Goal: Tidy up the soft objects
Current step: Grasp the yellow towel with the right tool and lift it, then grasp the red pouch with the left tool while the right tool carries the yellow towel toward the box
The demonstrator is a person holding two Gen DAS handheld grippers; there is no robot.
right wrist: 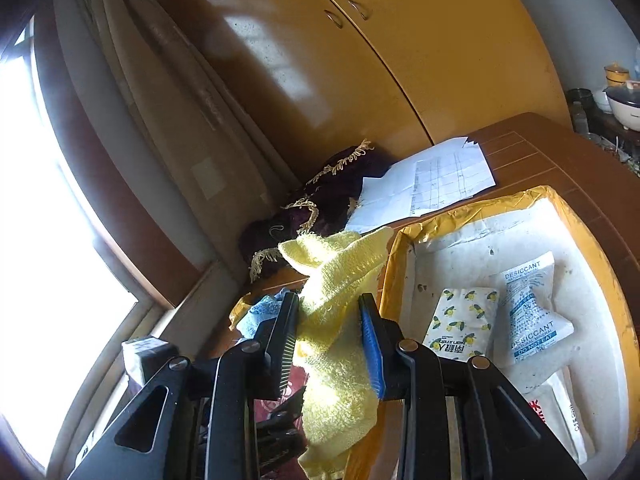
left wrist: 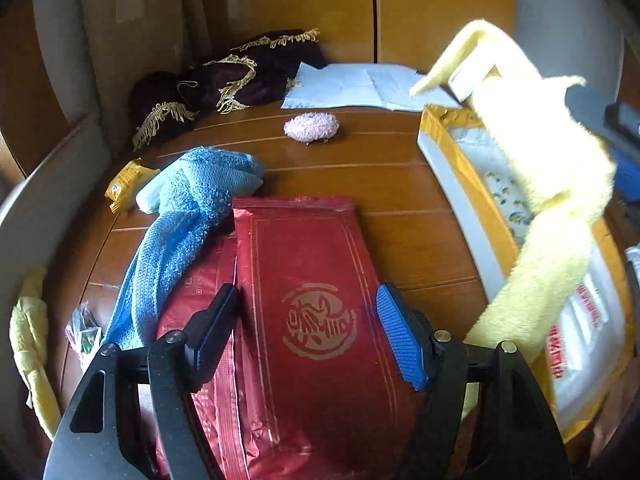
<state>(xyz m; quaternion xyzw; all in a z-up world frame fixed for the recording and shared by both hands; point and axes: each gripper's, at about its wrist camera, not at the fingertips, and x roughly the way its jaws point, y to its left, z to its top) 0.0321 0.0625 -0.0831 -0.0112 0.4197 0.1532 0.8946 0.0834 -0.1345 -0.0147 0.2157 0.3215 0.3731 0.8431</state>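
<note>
My right gripper [right wrist: 329,344] is shut on a yellow towel [right wrist: 340,312], which hangs in the air beside the left rim of the yellow box [right wrist: 394,256]. In the left wrist view the same yellow towel [left wrist: 536,184] dangles over the box [left wrist: 456,168], with the right gripper [left wrist: 612,128] holding it at the far right. My left gripper [left wrist: 308,328] stands open just above a red foil packet [left wrist: 312,280] on the wooden table [left wrist: 400,184]. A blue knitted cloth [left wrist: 180,216] lies to the left of the packet. A small pink fluffy pad [left wrist: 312,127] rests farther back.
The box holds a lemon-print sachet [right wrist: 460,324] and desiccant bags [right wrist: 528,312]. A dark purple fringed cloth [left wrist: 224,84] and white papers [left wrist: 360,86] lie at the table's back. A yellow snack packet [left wrist: 124,184] and another yellow towel [left wrist: 30,336] lie at the left. Cabinet doors [right wrist: 360,60] stand behind.
</note>
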